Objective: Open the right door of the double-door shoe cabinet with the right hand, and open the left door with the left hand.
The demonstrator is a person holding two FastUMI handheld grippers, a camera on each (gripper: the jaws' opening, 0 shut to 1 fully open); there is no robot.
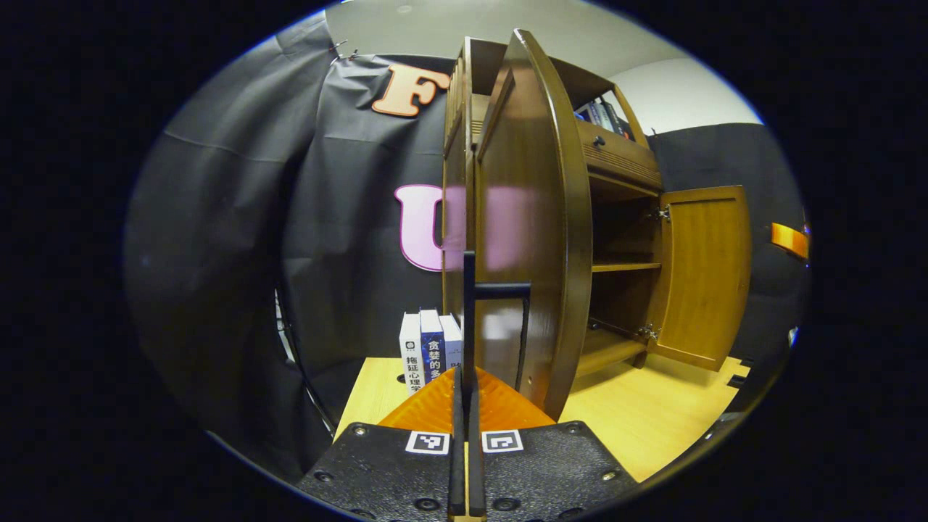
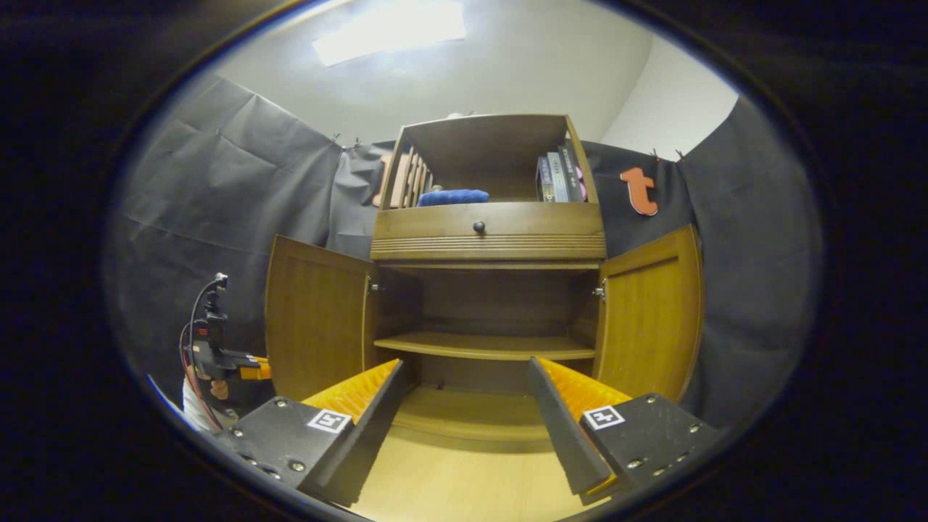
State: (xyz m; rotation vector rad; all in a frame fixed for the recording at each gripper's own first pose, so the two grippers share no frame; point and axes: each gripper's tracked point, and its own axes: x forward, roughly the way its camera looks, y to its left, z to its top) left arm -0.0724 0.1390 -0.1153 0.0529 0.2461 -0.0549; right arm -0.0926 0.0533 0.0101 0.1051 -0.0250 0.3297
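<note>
Shoe cabinet (image 2: 489, 239) stands on a pale wood surface (image 2: 464, 478), against the black cloth wall. Both doors swung out.

Left door (image 1: 533, 217): seen edge-on in the left gripper view, standing well out from the cabinet front. Its dark bar handle (image 1: 502, 290) sits right at the tip of the left gripper (image 1: 466, 377). Jaws there pressed together, almost no gap; whether they pinch the handle or merely sit beside it I cannot tell. In the right gripper view the same gripper (image 2: 225, 359) shows far off at the left, outside the door, held by a hand (image 2: 217, 390).

Right door (image 2: 649, 319): open, hinged at the cabinet's right side, nothing touching it. Right gripper (image 2: 467, 388) hangs in front of the open cabinet, jaws spread wide, empty, framing the inner shelf (image 2: 482, 346).

Above the doors: a drawer with a dark knob (image 2: 478, 227). Top compartment holds a blue folded cloth (image 2: 453, 196) and upright books (image 2: 560, 174).

Left of the cabinet, three more books (image 1: 429, 348) stand on the surface, near the left door.
</note>
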